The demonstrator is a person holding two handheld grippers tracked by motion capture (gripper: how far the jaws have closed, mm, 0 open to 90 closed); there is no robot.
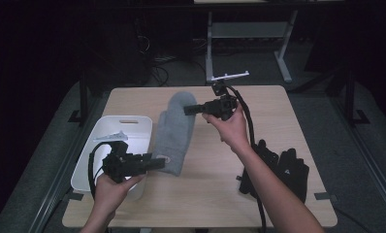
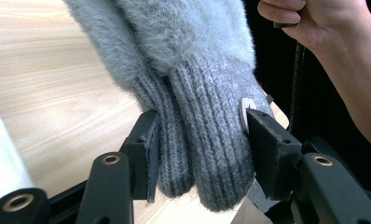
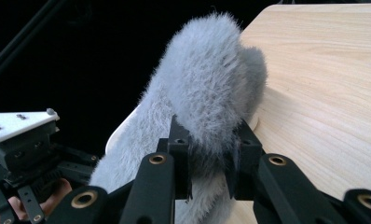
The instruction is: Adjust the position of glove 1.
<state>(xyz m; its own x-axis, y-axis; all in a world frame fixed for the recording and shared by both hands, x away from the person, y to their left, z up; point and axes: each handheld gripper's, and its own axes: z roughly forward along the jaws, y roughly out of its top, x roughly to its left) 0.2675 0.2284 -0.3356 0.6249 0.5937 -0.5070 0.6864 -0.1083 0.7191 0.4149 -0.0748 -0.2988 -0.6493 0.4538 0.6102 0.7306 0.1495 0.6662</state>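
A pair of fuzzy grey mittens lies stacked lengthwise on the wooden table, stretched between both grippers. My left gripper is shut on the two ribbed cuffs at the near end, and its right pad presses a small pale tag. At the far end my right gripper is shut on the fluffy fingertip end, which is raised a little off the wood. In the left gripper view my left gripper has the cuffs between its pads. In the right gripper view my right gripper has fur bulging over both jaws.
A white plastic bin stands at the table's left edge, just behind my left hand. Black gloves lie near the right front corner, by my right forearm. A metal stand is on the floor beyond the table.
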